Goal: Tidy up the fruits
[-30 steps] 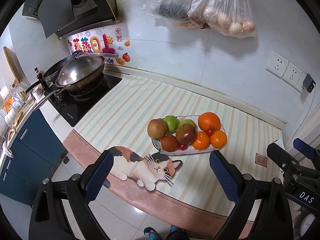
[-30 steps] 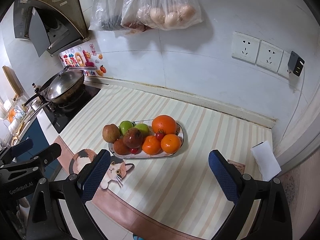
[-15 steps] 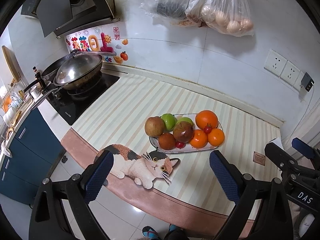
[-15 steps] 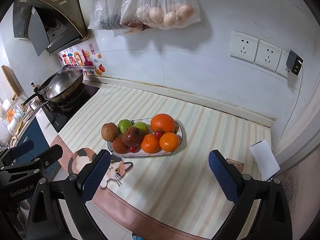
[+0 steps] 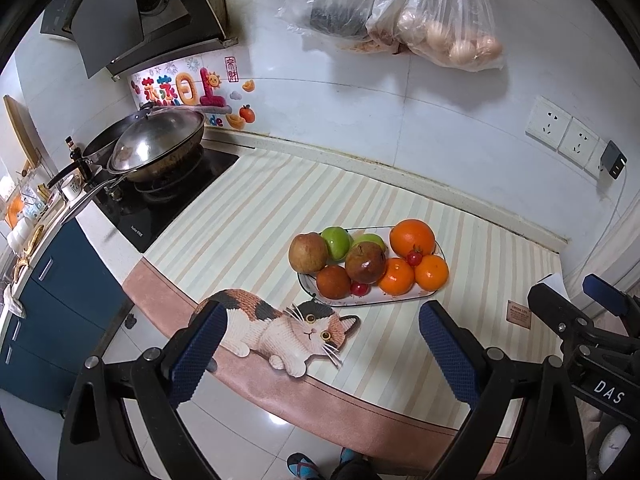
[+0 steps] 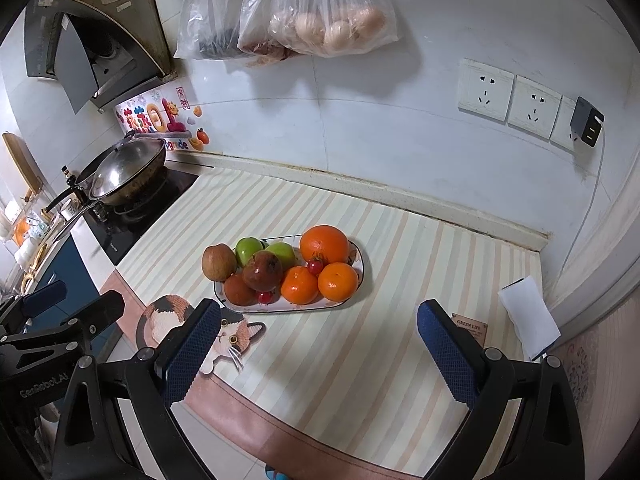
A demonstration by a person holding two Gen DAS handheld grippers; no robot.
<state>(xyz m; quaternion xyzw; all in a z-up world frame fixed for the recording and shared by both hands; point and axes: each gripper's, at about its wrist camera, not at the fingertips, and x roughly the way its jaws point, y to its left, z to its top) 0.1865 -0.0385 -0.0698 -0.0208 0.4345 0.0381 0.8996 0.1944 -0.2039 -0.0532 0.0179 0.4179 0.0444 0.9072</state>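
Observation:
A white oval plate [image 5: 396, 302] [image 6: 358, 256] on the striped counter mat holds piled fruit: a large orange [image 5: 412, 237] [image 6: 324, 244], two smaller oranges [image 5: 431, 272] [image 6: 338, 281], two green apples [image 5: 337, 242] [image 6: 249, 250], a brown pear [image 5: 307, 252] [image 6: 218, 262], a pomegranate [image 5: 365, 262] [image 6: 263, 270] and small red tomatoes [image 5: 414, 257]. My left gripper [image 5: 320, 356] hangs open and empty above the counter's front edge, short of the plate. My right gripper [image 6: 318, 354] is likewise open and empty, to the plate's right front.
A lidded wok [image 5: 160, 146] sits on a black hob [image 5: 160, 200] at the left. Plastic bags [image 6: 320, 20] hang on the tiled wall. A cat picture [image 5: 280, 330] marks the mat's front. White paper [image 6: 528, 318] and a small label [image 6: 469, 326] lie at the right; sockets [image 6: 508, 100] are above.
Both grippers have drifted slightly; the plate of fruit sits a little higher and further left in each view. Both stay open and empty.

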